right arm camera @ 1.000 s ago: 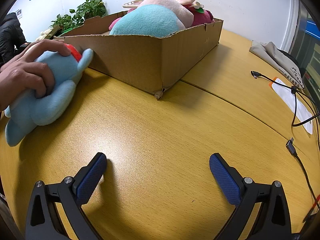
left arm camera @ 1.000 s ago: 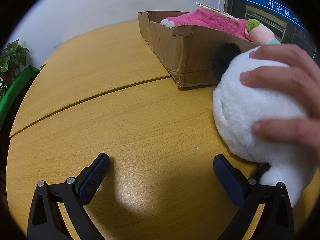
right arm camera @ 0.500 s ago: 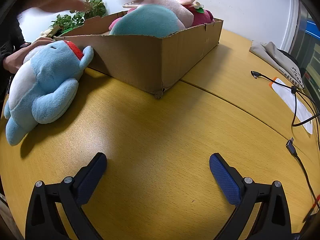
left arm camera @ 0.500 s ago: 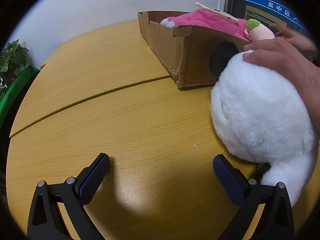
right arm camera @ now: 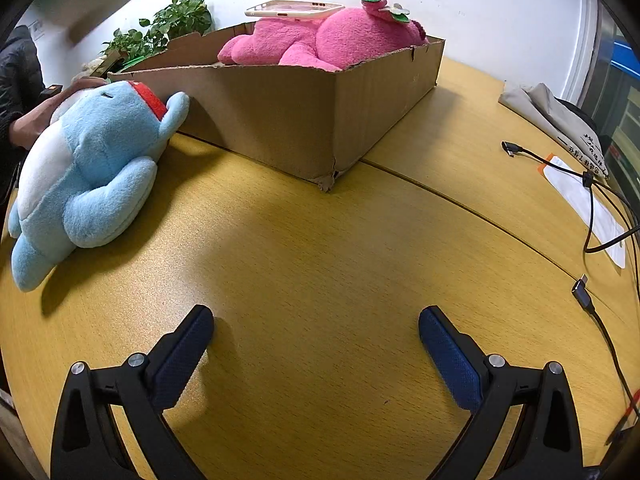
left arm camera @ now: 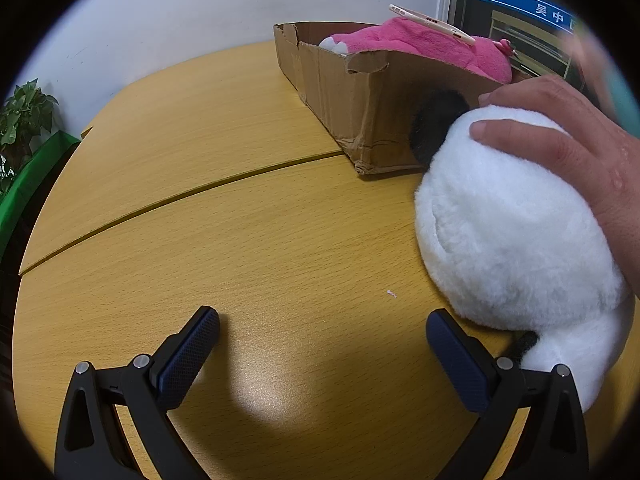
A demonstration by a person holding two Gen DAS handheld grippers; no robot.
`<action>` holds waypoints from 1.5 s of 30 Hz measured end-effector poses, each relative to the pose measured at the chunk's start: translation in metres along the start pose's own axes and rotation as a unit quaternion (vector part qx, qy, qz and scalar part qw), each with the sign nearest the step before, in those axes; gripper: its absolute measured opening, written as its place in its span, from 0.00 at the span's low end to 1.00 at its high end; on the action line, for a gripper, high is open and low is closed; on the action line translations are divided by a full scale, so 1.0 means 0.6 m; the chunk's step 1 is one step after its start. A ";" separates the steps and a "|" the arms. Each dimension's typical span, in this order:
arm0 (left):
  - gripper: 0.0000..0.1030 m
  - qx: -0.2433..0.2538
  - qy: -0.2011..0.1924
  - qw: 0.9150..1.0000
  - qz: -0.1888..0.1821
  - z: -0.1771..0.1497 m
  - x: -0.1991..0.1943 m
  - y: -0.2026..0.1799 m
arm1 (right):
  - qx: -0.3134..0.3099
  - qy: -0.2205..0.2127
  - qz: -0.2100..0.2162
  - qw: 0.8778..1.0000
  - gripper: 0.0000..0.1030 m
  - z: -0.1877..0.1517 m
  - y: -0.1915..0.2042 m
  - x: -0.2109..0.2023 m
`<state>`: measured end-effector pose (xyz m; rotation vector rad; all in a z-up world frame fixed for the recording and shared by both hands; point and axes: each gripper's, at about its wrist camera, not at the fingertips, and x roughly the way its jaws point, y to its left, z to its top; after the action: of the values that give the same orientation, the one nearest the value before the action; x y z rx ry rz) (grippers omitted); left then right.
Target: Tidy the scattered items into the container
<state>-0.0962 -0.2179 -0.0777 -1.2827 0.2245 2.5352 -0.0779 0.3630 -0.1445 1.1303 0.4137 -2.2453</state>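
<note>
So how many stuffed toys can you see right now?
3. A pink plush lies in the cardboard box, a blue plush lies on the table beside it, and a white plush sits under a hand. More may be hidden inside.

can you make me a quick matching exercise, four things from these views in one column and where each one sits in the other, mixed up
Things:
1. pink plush
2. phone
3. blue plush
4. white plush

Places:
A. on the table against the cardboard box, nothing touching it
B. inside the box
C. on the table under a bare hand
D. lying on top of the pink plush

Pairs: 1-B, 2-D, 3-A, 4-C
</note>
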 end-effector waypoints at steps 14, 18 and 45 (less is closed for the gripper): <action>1.00 0.001 0.000 1.000 0.000 -0.003 0.001 -0.001 | 0.000 0.000 0.000 1.000 1.00 0.000 0.000 0.000; 1.00 0.001 0.000 1.000 0.000 -0.004 0.001 -0.001 | 0.000 0.000 -0.001 1.000 1.00 0.000 0.001 0.000; 1.00 0.002 0.000 1.000 -0.001 -0.003 0.002 -0.001 | 0.000 0.000 -0.001 1.000 1.00 -0.002 0.001 -0.002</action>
<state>-0.0951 -0.2175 -0.0797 -1.2807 0.2274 2.5324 -0.0760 0.3638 -0.1443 1.1306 0.4139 -2.2467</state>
